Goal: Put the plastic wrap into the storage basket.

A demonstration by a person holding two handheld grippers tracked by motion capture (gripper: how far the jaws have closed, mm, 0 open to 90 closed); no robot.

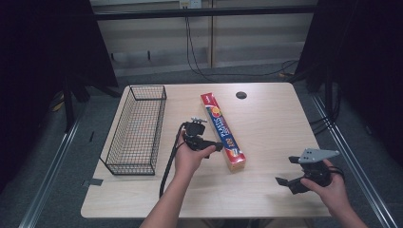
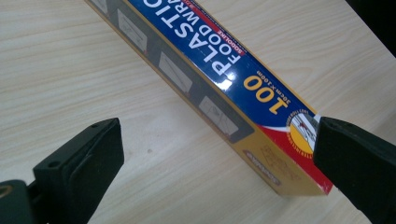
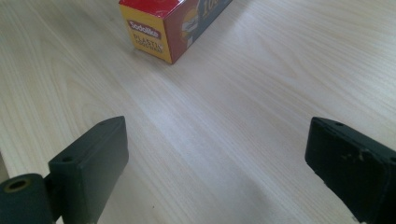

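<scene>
Pale wood-grain table (image 1: 266, 109) carried a long glossy cardboard box of food wrap (image 1: 222, 130), lying flat near the middle beside a black wire basket (image 1: 135, 128). The left gripper (image 2: 215, 154) straddled the box's near end, fingers (image 2: 81, 163) wide apart, seemingly to grasp it; the right gripper (image 3: 217, 163) waited open, well apart.

Left gripper (image 1: 205, 140) fingers spread wide, right gripper (image 1: 291, 173) fingers spread wide, held low

Table (image 1: 266, 190): pale wood, rounded corners, 1 dark hole at the far edge.
Basket (image 1: 135, 130): black wire, left side.
Box (image 1: 222, 130): plastic wrap, laid centrally.
</scene>
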